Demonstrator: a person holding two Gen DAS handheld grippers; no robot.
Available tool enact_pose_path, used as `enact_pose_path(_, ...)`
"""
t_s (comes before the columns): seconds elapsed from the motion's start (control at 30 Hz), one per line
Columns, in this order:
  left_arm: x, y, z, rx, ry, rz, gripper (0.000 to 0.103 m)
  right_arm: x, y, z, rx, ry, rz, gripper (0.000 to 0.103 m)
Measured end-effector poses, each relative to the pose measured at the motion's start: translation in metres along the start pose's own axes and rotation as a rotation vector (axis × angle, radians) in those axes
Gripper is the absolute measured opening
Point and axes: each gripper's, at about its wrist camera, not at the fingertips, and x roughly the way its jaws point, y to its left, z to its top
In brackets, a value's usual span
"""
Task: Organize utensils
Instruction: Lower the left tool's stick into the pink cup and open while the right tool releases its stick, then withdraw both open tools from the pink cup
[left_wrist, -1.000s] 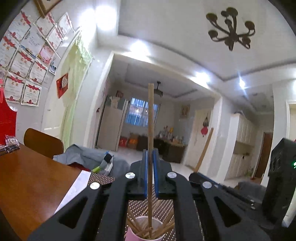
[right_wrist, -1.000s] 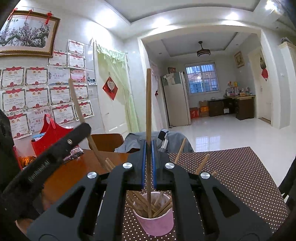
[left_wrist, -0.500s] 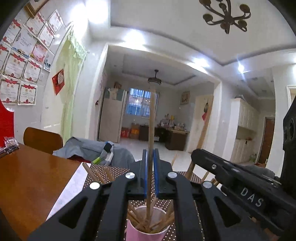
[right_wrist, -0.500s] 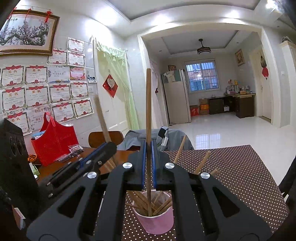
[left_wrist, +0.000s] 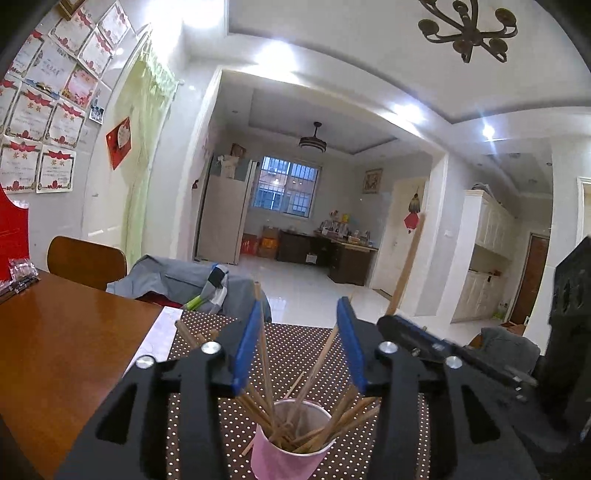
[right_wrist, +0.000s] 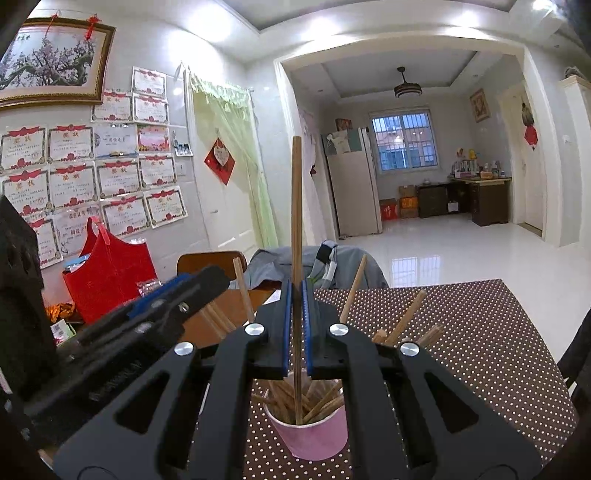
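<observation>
Left gripper (left_wrist: 299, 349) is spread wide, empty; right gripper (right_wrist: 296, 325) is clamped on chopstick (right_wrist: 296, 221) above cup (right_wrist: 314, 434), which could be tipped.

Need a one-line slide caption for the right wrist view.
Right gripper clamps an upright chopstick above the pink cup of chopsticks.

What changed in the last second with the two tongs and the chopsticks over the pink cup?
The left tongs opened and let go of their wooden chopstick, which dropped into the pink paper cup. The right tongs stayed shut on their upright wooden chopstick, tip in the cup.
</observation>
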Motion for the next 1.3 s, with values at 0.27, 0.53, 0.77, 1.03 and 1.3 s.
enact_pose_path(0.27,-0.011,0.007,0.007,-0.022,-0.036,-0.022,0.051,0.016,0.006,-0.007,-0.017,0.081,0.002,0.006)
enact_pose_path(0.53,-0.011,0.01,0.009,-0.029,-0.04,-0.006,0.052,0.008,0.002,-0.005,0.007,0.053,-0.012,0.059)
enact_pose_path(0.77,-0.018,0.01,0.015,-0.031,-0.065,-0.005,0.052,-0.006,0.003,0.003,-0.008,-0.001,-0.025,0.059)
enact_pose_path(1.03,-0.051,0.02,0.029,0.022,-0.108,0.014,0.062,-0.03,0.005,0.013,-0.031,-0.056,-0.027,0.059)
enact_pose_path(1.3,-0.074,0.059,0.02,0.073,-0.041,0.092,0.065,-0.057,-0.012,0.001,-0.094,-0.032,-0.104,0.059)
